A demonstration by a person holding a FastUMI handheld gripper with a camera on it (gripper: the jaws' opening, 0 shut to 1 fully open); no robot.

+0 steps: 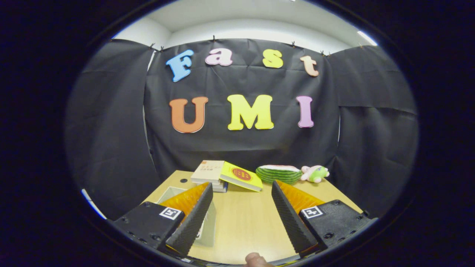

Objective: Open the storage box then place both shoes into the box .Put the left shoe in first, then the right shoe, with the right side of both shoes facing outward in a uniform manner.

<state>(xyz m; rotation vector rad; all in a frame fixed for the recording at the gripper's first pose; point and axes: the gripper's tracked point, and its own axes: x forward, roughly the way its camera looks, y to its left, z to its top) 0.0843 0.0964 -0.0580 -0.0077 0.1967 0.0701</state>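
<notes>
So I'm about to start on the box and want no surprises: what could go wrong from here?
The tongs hang open and empty above the table. The storage box is half hidden behind the left finger, so judging its lid may be hard. The stacked books sit just beyond it and might get bumped.

A staged recording booth, not a lived-in room: black cloth [259, 141] clipped up as walls around a small wooden table [245, 222], with props at its twelve o'clock end: books [222, 176], a watermelon toy [279, 173], a plush [315, 173].
</notes>
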